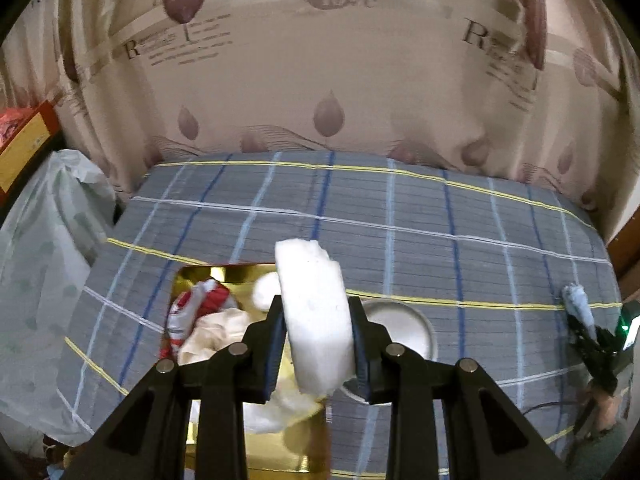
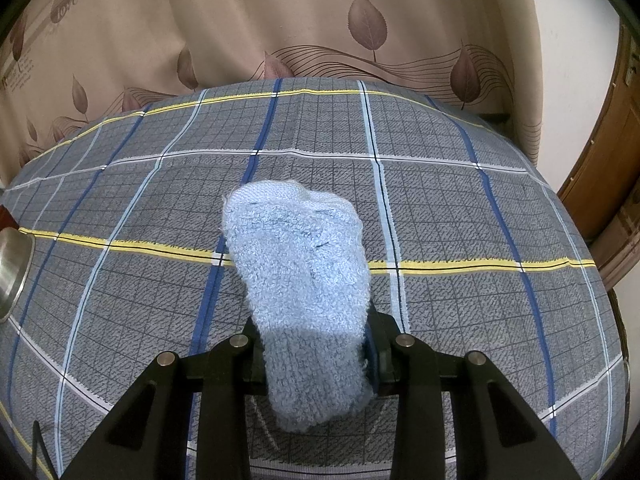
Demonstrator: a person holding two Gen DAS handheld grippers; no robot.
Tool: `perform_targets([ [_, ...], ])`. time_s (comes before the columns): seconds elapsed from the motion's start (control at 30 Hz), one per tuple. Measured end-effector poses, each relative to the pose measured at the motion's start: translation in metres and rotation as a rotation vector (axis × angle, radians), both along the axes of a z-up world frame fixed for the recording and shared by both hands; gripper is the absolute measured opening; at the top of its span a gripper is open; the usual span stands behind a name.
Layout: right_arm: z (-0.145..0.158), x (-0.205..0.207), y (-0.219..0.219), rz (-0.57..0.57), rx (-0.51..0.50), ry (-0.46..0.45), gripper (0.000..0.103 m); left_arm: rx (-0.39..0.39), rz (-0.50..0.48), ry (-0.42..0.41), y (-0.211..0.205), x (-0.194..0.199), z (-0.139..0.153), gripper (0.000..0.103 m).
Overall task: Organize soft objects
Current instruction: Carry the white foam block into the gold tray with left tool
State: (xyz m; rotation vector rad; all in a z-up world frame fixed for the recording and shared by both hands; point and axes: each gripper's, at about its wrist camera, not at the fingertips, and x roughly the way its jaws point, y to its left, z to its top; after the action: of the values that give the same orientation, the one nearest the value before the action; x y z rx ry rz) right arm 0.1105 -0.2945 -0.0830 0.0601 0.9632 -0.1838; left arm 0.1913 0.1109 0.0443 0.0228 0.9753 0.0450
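Two soft things were in hand at this moment, one per gripper, and neither had been put away. The white foam block [image 1: 316, 316] stood on edge between the fingers of the left gripper [image 1: 317, 344], which were closed onto its flat faces; its long axis ran forward and upward, away from the gripper, with the ragged top end pointing toward the far side of the bed [image 1: 400, 208]. It hung above the right edge of the gold tray [image 1: 224, 276], which lay just below and left of that gripper. The tray already held a red-and-white cloth [image 1: 200, 304], a cream cloth [image 1: 216, 332] and a small white ball [image 1: 266, 290], so I judged the sorting partly done. A round white dish [image 1: 404, 328] sat just right of the gripper on the plaid bedcover.

The light blue terry cloth [image 2: 304, 280], rolled or bunched into a thick oblong, was pinched near its lower end by the right gripper [image 2: 316, 356], whose fingers were closed against its sides. Its long axis pointed straight ahead of the gripper, the free rounded end foremost and raised over the bedcover, well apart from the tray. A metal rim [image 2: 12, 272] showed far to that gripper's left.

What remained, as I judged it, was to deliver both pieces.
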Motion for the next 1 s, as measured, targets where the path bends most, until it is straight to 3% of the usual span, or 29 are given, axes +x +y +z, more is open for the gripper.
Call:
perform_targets([
  [0.17, 0.0, 0.0, 0.0, 0.0, 0.002, 0.0, 0.032, 0.015, 0.034, 0.014, 0.022, 0.006, -0.006, 0.03],
  [0.4, 0.0, 0.0, 0.0, 0.0, -0.003, 0.001, 0.032, -0.023, 0.086, 0.03, 0.048, 0.017, -0.016, 0.03],
  [0.87, 0.0, 0.0, 0.0, 0.001, -0.004, 0.002, 0.032, -0.182, 0.141, 0.083, 0.082, 0.043, -0.052, 0.032],
  [1.0, 0.0, 0.001, 0.001, 0.001, -0.003, 0.002, 0.032, -0.153, 0.145, 0.091, 0.085, 0.044, -0.056, 0.035],
])
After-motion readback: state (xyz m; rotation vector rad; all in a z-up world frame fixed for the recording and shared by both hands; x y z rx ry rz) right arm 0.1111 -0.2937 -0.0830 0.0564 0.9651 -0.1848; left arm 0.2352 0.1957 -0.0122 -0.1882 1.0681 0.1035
